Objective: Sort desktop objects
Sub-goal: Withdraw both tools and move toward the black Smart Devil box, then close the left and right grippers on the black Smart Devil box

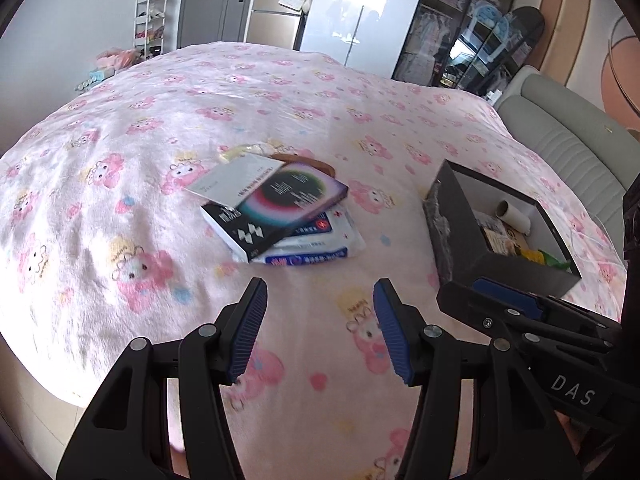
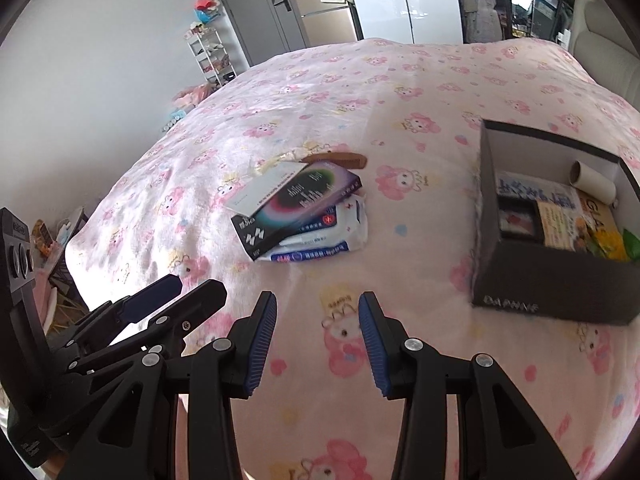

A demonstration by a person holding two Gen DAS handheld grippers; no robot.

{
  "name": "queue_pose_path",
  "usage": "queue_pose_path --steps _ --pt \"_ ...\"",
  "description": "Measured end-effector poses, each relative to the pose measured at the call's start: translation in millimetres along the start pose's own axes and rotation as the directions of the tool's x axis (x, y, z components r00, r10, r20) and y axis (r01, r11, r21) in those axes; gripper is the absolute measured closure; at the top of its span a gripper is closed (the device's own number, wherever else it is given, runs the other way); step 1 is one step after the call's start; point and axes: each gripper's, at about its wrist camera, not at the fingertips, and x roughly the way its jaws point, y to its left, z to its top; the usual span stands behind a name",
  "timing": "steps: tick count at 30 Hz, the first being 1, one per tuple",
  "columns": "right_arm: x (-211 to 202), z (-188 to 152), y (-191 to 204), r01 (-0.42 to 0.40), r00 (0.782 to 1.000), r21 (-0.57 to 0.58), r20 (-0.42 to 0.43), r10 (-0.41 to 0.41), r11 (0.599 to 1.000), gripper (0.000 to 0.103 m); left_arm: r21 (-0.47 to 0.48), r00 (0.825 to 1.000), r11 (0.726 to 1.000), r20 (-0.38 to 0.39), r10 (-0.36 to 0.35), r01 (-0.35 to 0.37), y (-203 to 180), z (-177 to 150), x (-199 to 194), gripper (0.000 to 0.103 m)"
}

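Premises: a home bedroom; bed (image 1: 280,92) under pink cartoon-print blanket; padded headboard (image 1: 560,136) at its right; wardrobe (image 1: 360,8) and shelf rack (image 1: 150,20) beyond it.

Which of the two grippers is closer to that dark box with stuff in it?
The right gripper. It hovers open beside the box's near corner, while the left gripper, also open, sits farther over, facing the pile of packets.

tilted colourful book (image 2: 298,200) atop tissue pack (image 2: 320,240), left of open black box (image 2: 552,280)
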Motion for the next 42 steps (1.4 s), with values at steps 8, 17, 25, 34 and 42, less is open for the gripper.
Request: queue_pose_path --steps 8,17,25,34,42 --pt "44.8 37.7 10.8 -0.002 1.0 -0.041 -0.01 0.002 0.999 0.064 -0.039 1.0 0.999 0.0 0.024 -0.024 28.6 30.6 39.0 0.047" --pt "103.9 76.1 6.9 0.039 0.999 -0.065 -0.027 -0.041 0.997 0.064 -0.142 0.999 0.99 -0.034 0.006 -0.011 66.2 49.3 94.7 0.045" --pt "164.5 98.2 -27.7 0.122 0.987 -0.034 -0.096 -0.125 0.992 0.064 -0.318 0.992 0.948 -0.113 -0.052 0.013 114.1 38.4 145.8 0.045" --pt "203.3 117.4 -35.3 0.128 0.987 -0.046 -0.095 -0.132 0.991 0.063 -0.391 0.985 0.916 -0.095 -0.142 0.094 126.1 22.2 169.7 0.043" --pt "224.9 124.2 -35.2 0.035 0.992 -0.062 -0.115 -0.042 0.997 0.054 -0.386 0.984 0.914 -0.068 -0.164 0.126 127.8 16.7 167.1 0.045"
